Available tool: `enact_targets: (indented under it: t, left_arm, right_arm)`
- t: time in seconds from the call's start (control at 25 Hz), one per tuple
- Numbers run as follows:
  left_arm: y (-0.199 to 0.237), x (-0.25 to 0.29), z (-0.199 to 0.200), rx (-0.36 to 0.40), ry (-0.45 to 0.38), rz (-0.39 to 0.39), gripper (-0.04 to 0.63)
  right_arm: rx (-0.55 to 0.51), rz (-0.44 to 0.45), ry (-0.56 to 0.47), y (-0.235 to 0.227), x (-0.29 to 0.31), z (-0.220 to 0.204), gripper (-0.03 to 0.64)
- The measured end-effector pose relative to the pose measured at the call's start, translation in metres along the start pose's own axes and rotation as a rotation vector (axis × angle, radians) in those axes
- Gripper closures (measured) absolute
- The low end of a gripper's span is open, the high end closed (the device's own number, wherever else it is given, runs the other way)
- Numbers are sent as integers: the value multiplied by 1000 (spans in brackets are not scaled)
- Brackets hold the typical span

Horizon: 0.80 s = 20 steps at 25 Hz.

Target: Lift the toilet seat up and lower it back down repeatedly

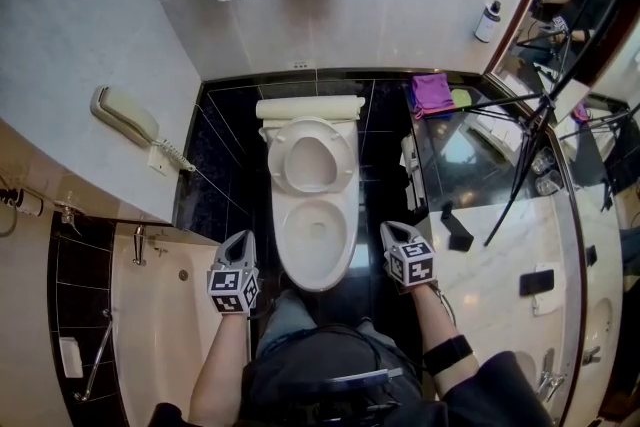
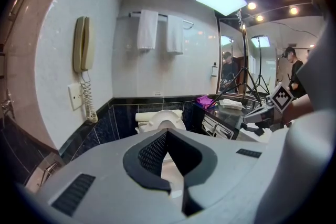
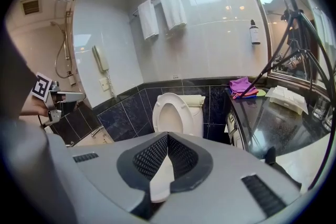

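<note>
Seat [image 1: 310, 158] upright over the bowl [image 1: 284, 240]; your left tongs [image 1: 239, 243] and right tongs [image 1: 393, 232] hang pressed together, empty. Stiff, hinged, probably slick plastic: take its free edge.

Seen steeply from overhead at the head, with the toilet [image 1: 315, 215] between left tool [image 1: 242, 240] and right tool [image 1: 394, 233], and seen low from each tool, along its tips, toward that same toilet and the towels [image 2: 157, 29] beyond.
</note>
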<state>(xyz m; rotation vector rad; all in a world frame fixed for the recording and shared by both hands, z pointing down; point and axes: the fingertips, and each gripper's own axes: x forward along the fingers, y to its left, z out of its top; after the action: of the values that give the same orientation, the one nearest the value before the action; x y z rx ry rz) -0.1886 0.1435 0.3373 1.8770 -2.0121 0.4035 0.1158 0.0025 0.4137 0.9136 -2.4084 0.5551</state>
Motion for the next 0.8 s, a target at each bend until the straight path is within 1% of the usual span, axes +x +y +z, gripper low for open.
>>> enact_targets:
  t: [0.16, 0.28, 0.32, 0.4, 0.6, 0.68, 0.76, 0.8]
  left_arm:
    - [-2, 23, 2, 24, 20, -27, 595]
    - [-2, 44, 3, 39, 30, -52, 595]
    - [0, 52, 4, 43, 32, -60, 595]
    - [3, 68, 5, 48, 37, -78, 595]
    - [14, 113, 5, 57, 54, -113, 595]
    - [19, 131, 3, 64, 64, -125, 595]
    - [24, 150, 0, 73, 70, -136, 595]
    - [27, 158, -2, 76, 73, -139, 595]
  right_arm:
    - [-144, -17, 5, 2, 20, 19, 600]
    - [-231, -29, 5, 7, 39, 43, 595]
    - [-258, -36, 6, 8, 47, 50, 577]
    - [-308, -52, 12, 7, 65, 63, 568]
    - [-414, -72, 41, 1, 117, 91, 505]
    - [-444, -80, 57, -4, 140, 100, 462]
    - [-479, -89, 75, -9, 162, 108, 460]
    - [-502, -93, 84, -12, 173, 112, 442]
